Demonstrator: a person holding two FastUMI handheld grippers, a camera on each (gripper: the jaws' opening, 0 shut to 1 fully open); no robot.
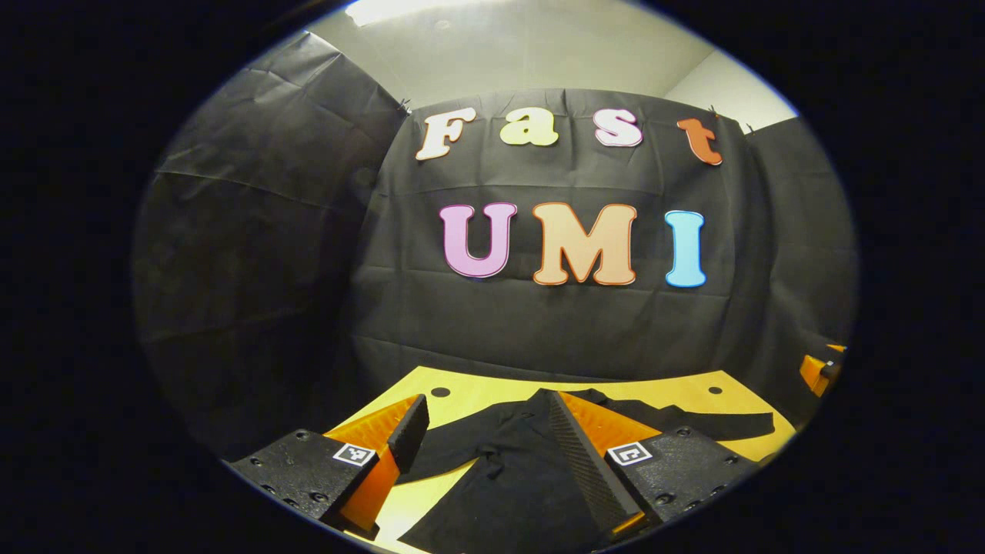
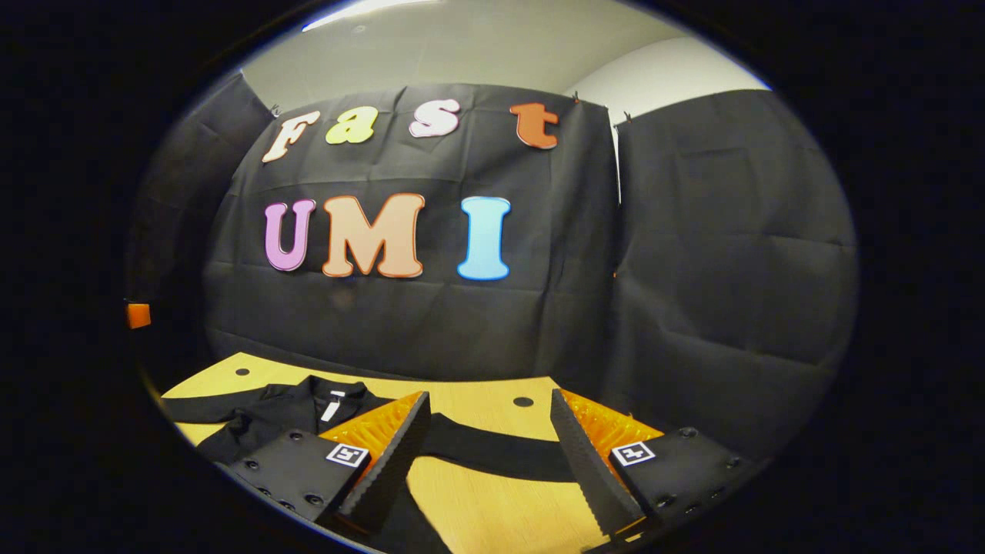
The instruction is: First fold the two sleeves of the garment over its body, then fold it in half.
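A black long-sleeved garment (image 1: 508,477) lies spread flat on the yellow wooden table (image 1: 462,388). My left gripper (image 1: 481,419) hovers open above its body, nothing between the fingers. One sleeve (image 1: 723,423) stretches out to the right in the left gripper view. In the right gripper view the collar with a white tag (image 2: 331,406) lies at the left, and a sleeve (image 2: 492,454) runs across the table between the fingers of my right gripper (image 2: 489,419), which is open and above it. An orange part of the other gripper (image 1: 816,371) shows at the far right edge.
Black cloth walls close in the table at the back and both sides. The table (image 2: 469,500) has small dark holes (image 2: 523,402) near its far edge. A small orange piece (image 2: 138,315) shows at the left edge of the right gripper view.
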